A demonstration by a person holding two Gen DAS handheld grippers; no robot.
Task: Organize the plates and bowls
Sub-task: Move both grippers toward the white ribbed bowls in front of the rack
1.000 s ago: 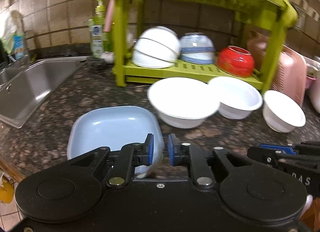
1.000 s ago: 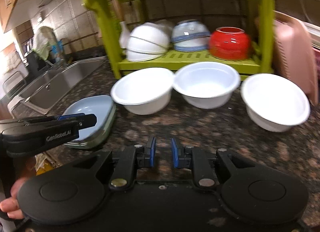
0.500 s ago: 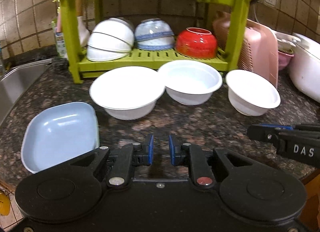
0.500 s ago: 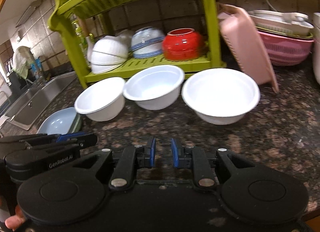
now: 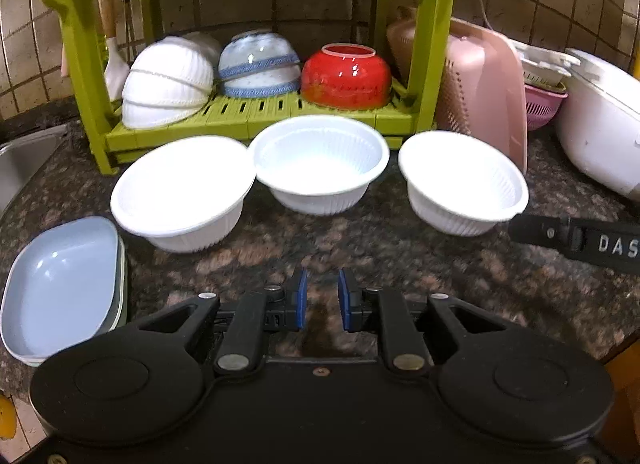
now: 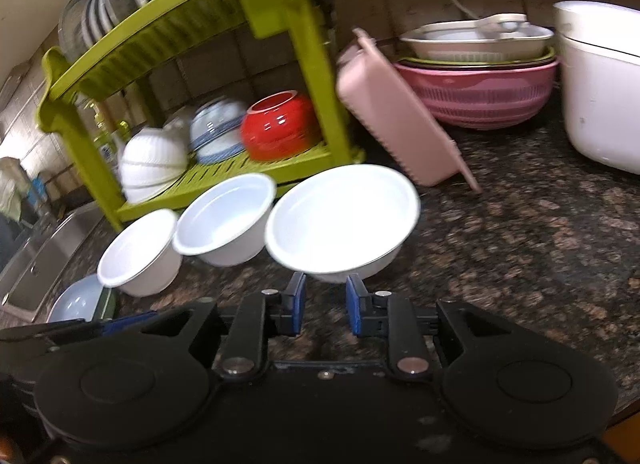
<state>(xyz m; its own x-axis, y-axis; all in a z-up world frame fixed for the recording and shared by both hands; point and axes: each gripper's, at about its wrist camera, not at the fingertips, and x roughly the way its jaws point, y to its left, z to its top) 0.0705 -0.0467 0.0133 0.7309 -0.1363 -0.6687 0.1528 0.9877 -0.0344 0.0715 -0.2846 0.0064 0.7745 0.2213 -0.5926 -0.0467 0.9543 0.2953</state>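
My left gripper (image 5: 321,300) is matte black: two round housings low in the frame, two angled link arms with silver pivot screws, and blue pads (image 5: 300,298) on the fingertips. A small screw sits at centre below them. My right gripper (image 6: 324,302) matches it, blue pads (image 6: 354,306) included. At the right edge of the left view, its black side carries white letters "DAS".

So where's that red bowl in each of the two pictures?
Left wrist view: the red bowl sits upside down on the green rack's lower shelf, upper middle.
Right wrist view: the red bowl is left of centre, same shelf.
Shared landmark: the blue-banded bowl directly to its left.
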